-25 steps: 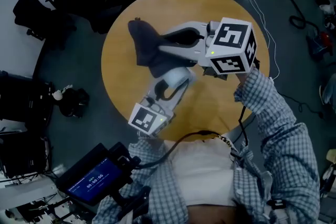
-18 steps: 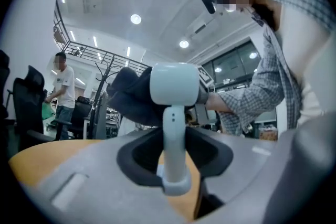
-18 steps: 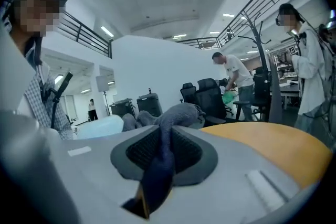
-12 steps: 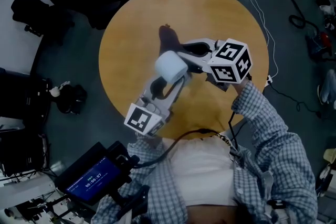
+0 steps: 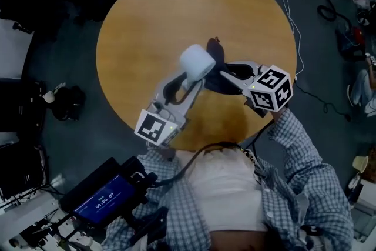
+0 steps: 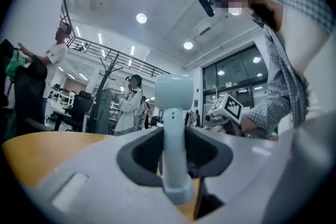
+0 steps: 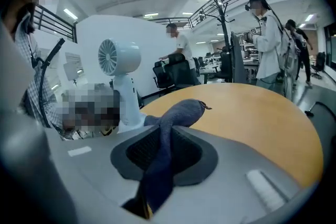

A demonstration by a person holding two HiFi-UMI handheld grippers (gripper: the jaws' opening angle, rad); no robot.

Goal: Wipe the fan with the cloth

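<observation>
Now the right claw (image 5: 228, 74), pinching the cloth (image 5: 217, 59), has dropped beside the fan (image 5: 197, 62) pinched in the left claw (image 5: 187, 84); wiping looks imminent

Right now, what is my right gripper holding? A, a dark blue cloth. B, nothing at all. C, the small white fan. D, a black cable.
A: the right gripper view shows the dark blue cloth pinched between the jaws of the right gripper, while the fan stands by its handle in the left gripper.
</observation>
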